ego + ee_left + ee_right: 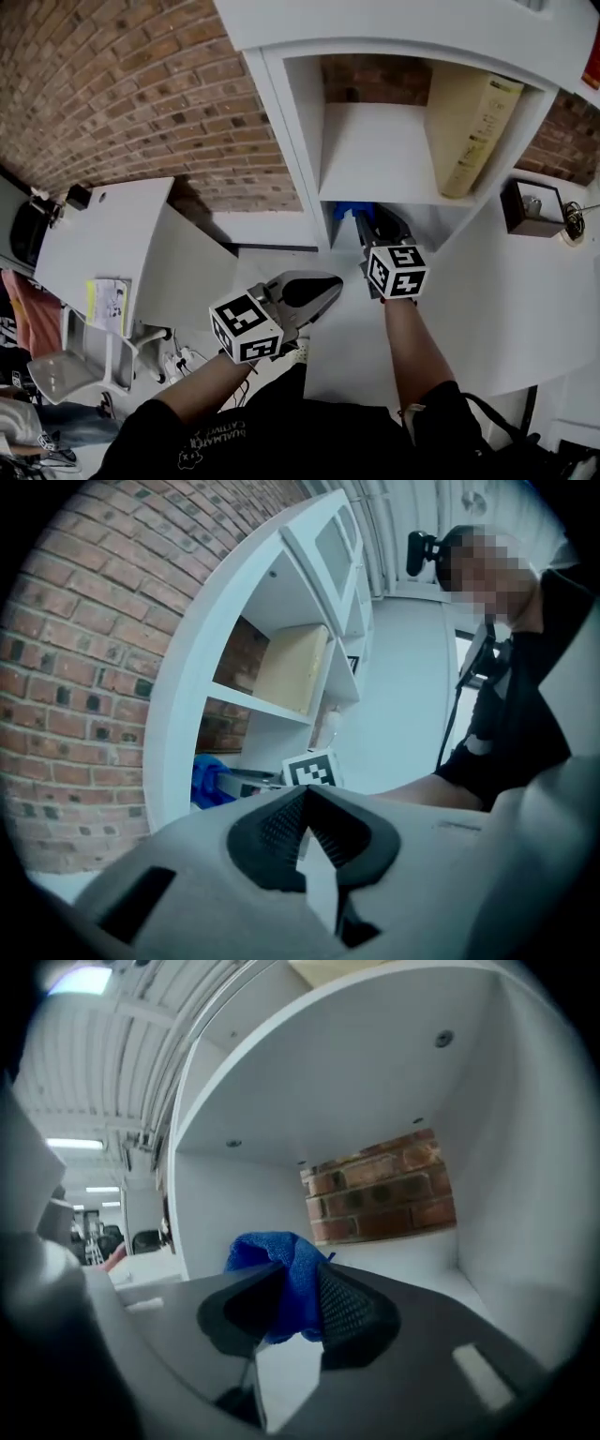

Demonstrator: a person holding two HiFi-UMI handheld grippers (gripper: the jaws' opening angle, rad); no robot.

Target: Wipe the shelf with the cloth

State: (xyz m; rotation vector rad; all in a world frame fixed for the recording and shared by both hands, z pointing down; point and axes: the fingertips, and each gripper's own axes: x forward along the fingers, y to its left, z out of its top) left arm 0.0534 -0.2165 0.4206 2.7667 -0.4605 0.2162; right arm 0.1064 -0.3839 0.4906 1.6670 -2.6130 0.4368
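Observation:
A blue cloth (345,211) sits bunched in the lower compartment of the white shelf unit (298,122). My right gripper (371,227) reaches into that compartment. In the right gripper view its two dark pads pinch the blue cloth (279,1274) just above the white shelf floor (422,1260), so the right gripper (298,1283) is shut on it. My left gripper (323,287) hangs outside the shelf, lower left of the right one. Its pads meet at the tips with nothing between them in the left gripper view (305,794), where the blue cloth (206,778) shows beyond.
A tall tan book (473,131) leans in the upper compartment. A black box (532,208) stands on the white table (506,309) to the right. A white desk (103,234) and a chair (80,367) are at left. A brick wall (122,84) is behind.

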